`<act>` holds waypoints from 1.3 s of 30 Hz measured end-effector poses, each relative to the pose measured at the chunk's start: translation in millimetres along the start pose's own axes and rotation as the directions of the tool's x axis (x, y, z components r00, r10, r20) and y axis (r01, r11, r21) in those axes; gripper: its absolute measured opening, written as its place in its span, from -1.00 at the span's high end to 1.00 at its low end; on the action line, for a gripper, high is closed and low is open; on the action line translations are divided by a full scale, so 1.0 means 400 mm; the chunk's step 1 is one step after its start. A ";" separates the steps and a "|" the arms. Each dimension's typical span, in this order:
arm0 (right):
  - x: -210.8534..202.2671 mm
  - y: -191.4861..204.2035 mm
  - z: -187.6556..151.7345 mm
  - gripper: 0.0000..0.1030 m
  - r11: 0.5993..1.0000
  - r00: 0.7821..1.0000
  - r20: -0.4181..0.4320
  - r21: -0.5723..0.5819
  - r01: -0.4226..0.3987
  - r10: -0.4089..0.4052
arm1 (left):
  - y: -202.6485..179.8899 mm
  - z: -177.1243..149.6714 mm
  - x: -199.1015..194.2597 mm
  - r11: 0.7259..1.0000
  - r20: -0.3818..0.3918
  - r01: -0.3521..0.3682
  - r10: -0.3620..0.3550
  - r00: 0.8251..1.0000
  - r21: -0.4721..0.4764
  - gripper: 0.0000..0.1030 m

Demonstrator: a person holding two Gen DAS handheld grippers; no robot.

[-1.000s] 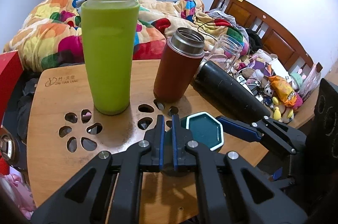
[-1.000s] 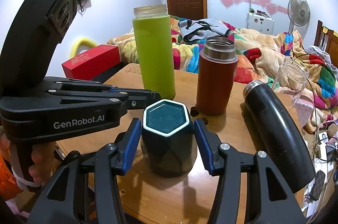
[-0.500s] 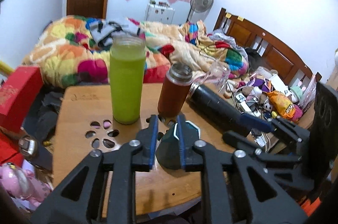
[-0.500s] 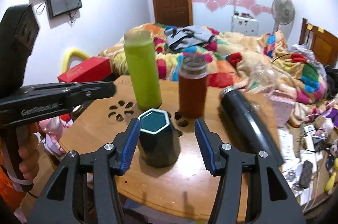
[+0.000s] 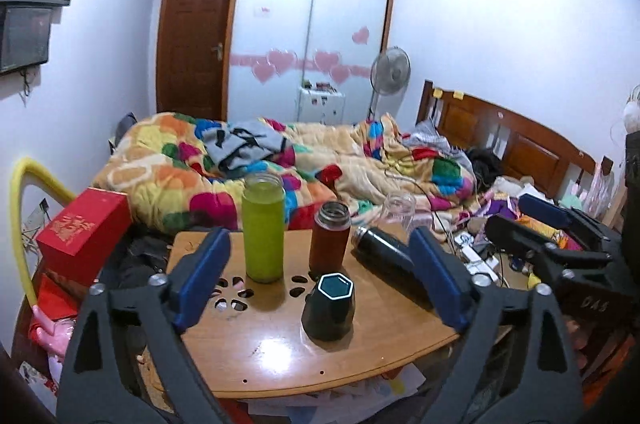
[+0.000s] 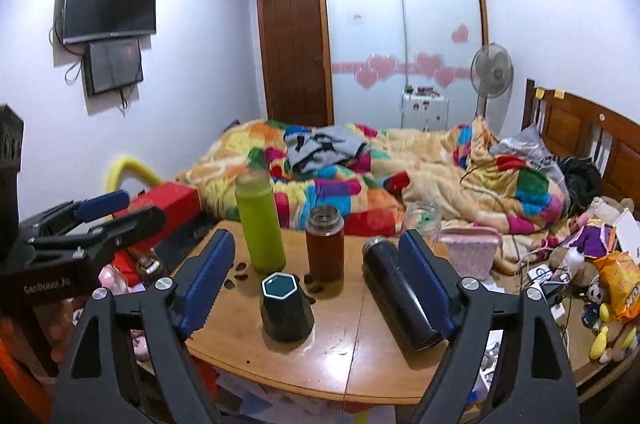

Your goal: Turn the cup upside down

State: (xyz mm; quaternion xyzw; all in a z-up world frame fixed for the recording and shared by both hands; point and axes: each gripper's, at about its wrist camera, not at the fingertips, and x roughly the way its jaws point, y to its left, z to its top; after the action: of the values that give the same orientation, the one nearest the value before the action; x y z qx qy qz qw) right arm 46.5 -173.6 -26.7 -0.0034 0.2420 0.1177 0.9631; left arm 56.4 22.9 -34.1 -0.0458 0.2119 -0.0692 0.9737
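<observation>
The dark hexagonal cup (image 5: 329, 306) is sitting base-up near the tabletop's (image 5: 256, 352) front edge. Both the left gripper (image 5: 320, 278) and right gripper (image 6: 316, 274) are hovering wide open, gripping nothing.

The cup (image 5: 329, 307) is dark teal-black with a hexagonal top face edged in white. It is wider at its foot than at its top. It stands upright on the desk (image 5: 280, 352), touched by nothing. In the left wrist view it sits ahead of the wide-spread jaws, midway between them. In the right wrist view the cup (image 6: 286, 306) sits ahead, nearer the left jaw.
</observation>
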 end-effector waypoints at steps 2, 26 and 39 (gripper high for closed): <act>-0.028 0.000 0.008 -0.77 1.000 1.000 0.024 0.010 0.006 -0.006 | -0.001 0.001 -0.024 1.000 0.022 -0.013 0.013 1.000 -0.005 -0.88; -0.122 0.007 0.011 -1.00 0.999 0.993 0.106 0.013 0.045 -0.046 | -0.033 -0.016 -0.133 0.992 0.150 -0.125 0.118 0.982 0.033 -1.00; -0.115 -0.005 0.007 -1.00 0.999 0.995 0.095 0.022 0.041 -0.043 | -0.033 -0.020 -0.132 0.992 0.149 -0.124 0.118 0.982 0.034 -1.00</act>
State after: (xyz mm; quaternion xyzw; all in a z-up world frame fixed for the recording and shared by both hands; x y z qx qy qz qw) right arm 9.0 -185.6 -2.8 0.0070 0.1969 0.0951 0.9758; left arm 4.1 17.3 -18.3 -0.0170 0.1404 -0.0109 0.9899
